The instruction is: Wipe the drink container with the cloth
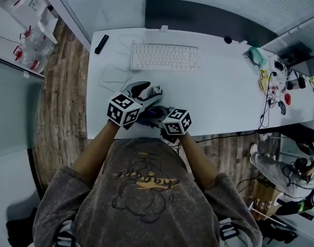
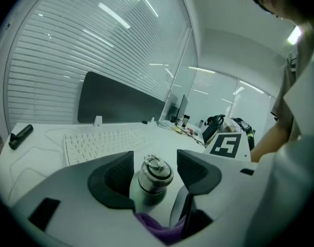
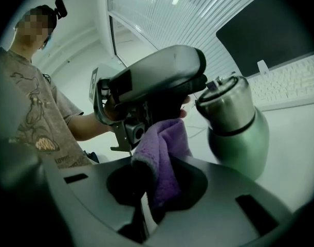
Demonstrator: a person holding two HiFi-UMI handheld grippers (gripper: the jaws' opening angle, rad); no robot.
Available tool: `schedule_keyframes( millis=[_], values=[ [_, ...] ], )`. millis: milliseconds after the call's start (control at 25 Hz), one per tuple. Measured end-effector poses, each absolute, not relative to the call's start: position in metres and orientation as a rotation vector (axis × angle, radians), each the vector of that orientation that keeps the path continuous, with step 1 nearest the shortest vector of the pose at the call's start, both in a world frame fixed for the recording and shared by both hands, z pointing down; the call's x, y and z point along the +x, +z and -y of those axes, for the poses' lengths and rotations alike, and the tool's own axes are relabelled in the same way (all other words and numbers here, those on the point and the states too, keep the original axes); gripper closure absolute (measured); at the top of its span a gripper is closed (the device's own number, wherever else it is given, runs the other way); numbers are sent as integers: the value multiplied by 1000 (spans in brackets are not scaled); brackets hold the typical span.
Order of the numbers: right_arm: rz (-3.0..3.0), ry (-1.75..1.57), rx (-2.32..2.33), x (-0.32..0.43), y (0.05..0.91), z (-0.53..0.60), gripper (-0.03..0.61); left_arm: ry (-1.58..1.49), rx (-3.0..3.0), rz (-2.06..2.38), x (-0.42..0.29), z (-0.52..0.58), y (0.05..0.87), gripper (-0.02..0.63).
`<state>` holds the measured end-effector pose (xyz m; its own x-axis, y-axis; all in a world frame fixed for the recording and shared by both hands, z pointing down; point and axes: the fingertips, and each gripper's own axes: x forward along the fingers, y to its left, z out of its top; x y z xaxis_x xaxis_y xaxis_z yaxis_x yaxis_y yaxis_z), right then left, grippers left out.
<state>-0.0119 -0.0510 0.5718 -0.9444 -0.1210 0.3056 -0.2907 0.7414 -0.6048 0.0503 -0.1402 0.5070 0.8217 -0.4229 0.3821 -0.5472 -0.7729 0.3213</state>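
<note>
White desk [image 1: 223,102], blinds behind. My left gripper [image 2: 154,161] has its jaws spread wide around the drink container [image 2: 154,179], a steel bottle with a ring-topped cap, clasped at its body and tilted. My right gripper [image 3: 157,187] is pressed together on a fold of the purple cloth [image 3: 164,153], which stands just beside the bottle's lower side. Both marker cubes [image 1: 124,109] carry black-and-white square patterns, no letters. I can read no brand on the bottle. The print on my shirt is too small to read. Beyond: a white keyboard [image 1: 164,56], a black remote [image 1: 101,43], and a cable clutter [image 1: 275,84] at far right.
</note>
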Motion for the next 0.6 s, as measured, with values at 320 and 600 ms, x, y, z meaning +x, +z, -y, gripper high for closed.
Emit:
schedule_keyframes(
  millis=[320,600],
  values=[
    [2798,838,421,3,518,59,526,271,2648,827,29,152,445,354],
    [2823,675,671,38,469,73,526,245,2696,856,22,141,413,354]
  ],
)
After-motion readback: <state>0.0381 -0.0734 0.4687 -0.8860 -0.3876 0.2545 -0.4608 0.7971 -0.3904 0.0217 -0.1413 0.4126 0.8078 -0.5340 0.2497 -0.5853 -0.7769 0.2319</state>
